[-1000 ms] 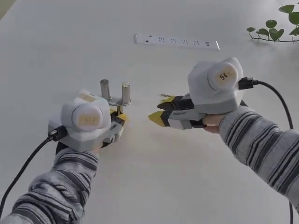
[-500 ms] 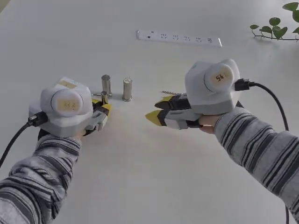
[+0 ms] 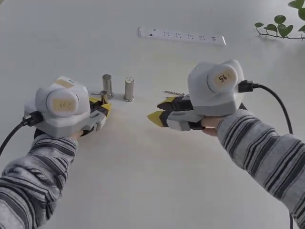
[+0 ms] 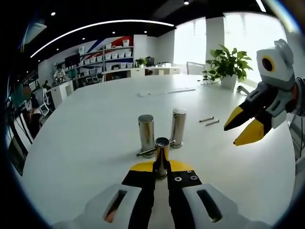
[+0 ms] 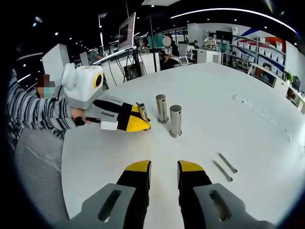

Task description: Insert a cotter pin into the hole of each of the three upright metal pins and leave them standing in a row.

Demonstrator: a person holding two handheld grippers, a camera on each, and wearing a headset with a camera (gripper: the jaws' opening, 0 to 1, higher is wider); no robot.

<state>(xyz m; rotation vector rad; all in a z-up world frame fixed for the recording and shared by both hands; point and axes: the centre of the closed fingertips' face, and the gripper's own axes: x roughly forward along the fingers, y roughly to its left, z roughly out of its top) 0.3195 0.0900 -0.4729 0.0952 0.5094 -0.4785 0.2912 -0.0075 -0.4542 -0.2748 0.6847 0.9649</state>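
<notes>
Left tool (image 4: 161,168) clamping metal pin (image 4: 162,147), its base hidden, right tool (image 5: 164,168) parted

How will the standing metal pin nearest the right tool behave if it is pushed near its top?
The metal pin is tall and narrow, so it would probably tip, not slide. Its round, shiny side suggests it could then roll on the smooth table.

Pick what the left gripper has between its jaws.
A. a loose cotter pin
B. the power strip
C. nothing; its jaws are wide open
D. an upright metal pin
D: in the left gripper view, the left gripper is shut on a metal pin held upright, while the loose cotter pins lie apart from it.
</notes>
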